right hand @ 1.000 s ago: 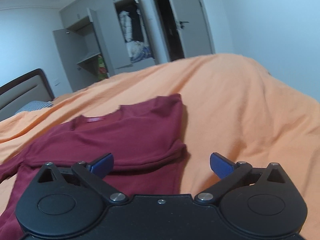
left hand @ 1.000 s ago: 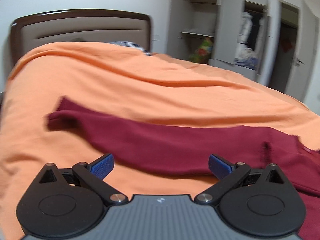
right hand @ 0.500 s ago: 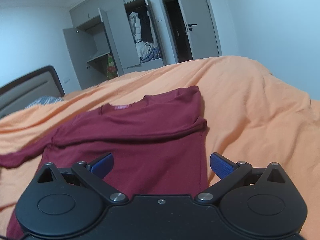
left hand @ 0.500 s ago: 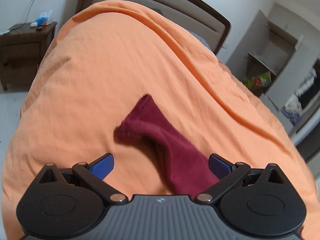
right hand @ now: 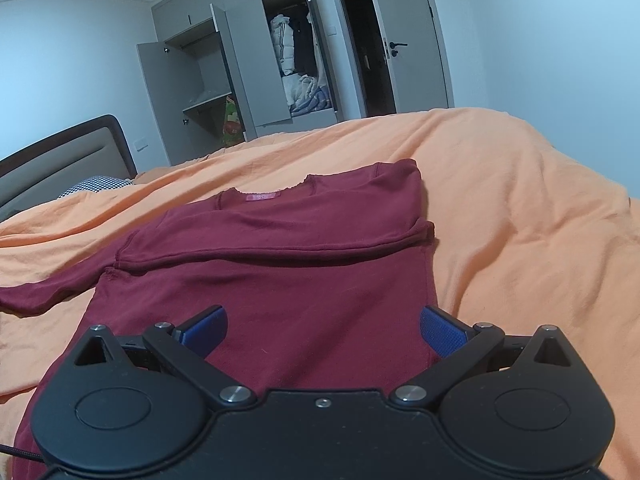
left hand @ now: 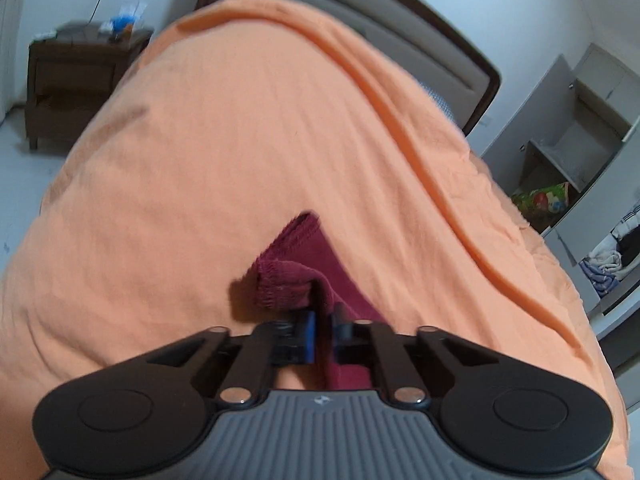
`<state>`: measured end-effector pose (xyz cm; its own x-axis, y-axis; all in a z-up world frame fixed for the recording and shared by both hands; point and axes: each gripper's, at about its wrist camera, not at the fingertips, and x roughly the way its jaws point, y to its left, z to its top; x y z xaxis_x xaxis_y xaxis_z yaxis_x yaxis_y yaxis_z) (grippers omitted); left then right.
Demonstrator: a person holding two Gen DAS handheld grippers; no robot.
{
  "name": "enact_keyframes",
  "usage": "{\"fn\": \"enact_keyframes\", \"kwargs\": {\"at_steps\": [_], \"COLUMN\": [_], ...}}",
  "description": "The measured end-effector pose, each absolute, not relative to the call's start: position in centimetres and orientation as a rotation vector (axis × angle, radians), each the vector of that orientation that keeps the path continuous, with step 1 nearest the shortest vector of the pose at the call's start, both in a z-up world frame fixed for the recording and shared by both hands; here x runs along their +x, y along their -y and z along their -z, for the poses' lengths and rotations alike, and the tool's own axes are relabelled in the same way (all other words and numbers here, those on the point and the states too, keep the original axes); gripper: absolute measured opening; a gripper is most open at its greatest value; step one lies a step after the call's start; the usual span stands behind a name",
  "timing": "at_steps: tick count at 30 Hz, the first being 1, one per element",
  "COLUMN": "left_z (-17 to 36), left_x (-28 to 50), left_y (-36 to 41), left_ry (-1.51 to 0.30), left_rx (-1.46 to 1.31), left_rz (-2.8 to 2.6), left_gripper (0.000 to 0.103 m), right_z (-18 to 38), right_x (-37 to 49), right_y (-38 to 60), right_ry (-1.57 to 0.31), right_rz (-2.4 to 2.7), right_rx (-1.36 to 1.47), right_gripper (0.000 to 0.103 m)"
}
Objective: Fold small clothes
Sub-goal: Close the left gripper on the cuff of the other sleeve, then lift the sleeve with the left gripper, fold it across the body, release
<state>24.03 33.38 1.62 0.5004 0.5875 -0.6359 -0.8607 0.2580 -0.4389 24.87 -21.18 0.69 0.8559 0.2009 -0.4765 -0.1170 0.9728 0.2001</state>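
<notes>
A dark red long-sleeved shirt lies flat on the orange bedcover, collar away from me, with one sleeve folded across its chest. Its other sleeve stretches out to the left. In the left wrist view my left gripper is shut on that sleeve just behind the cuff, which bunches up off the cover. My right gripper hovers open over the lower body of the shirt, nothing between its blue pads.
A headboard and a dark nightstand stand at the bed's far end. Grey wardrobes with open doors and a room door are beyond the bed. A patterned pillow peeks from under the cover.
My left gripper closed on the sleeve near the cuff; it was open half a second ago. My right gripper moved in over the shirt's lower body and stays open.
</notes>
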Motion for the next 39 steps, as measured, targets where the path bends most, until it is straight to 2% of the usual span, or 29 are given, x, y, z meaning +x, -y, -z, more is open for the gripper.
{"fn": "enact_keyframes", "kwargs": {"at_steps": [10,16,21,27,33,39], "left_z": [-9.4,-13.0,-14.0,-11.8,-6.5,-0.9], "left_x": [28.6,33.2,36.6,39.9,42.0,42.3], "left_y": [-27.4,-19.3,-11.8,-2.4,5.8,10.9], "left_ry": [-0.17,-0.126,-0.124,-0.177,-0.297,-0.393], "left_rx": [-0.403,-0.213,-0.135,-0.029,0.063,0.154], "left_rz": [-0.694,-0.441,-0.249,-0.061,0.093,0.16], "left_gripper": [0.004,0.004,0.004,0.004,0.004,0.004], "right_z": [-0.9,-1.1,-1.2,-0.9,-0.3,0.2], "right_x": [24.8,24.6,24.2,23.5,22.9,22.2], "right_y": [21.9,22.8,24.0,25.9,27.6,28.9], "right_ry": [-0.494,-0.482,-0.471,-0.466,-0.47,-0.476], "right_rz": [-0.166,-0.155,-0.13,-0.089,-0.047,-0.008], "right_rx": [0.188,0.208,0.221,0.242,0.268,0.288], "right_gripper": [0.102,0.102,0.102,0.102,0.102,0.102]}}
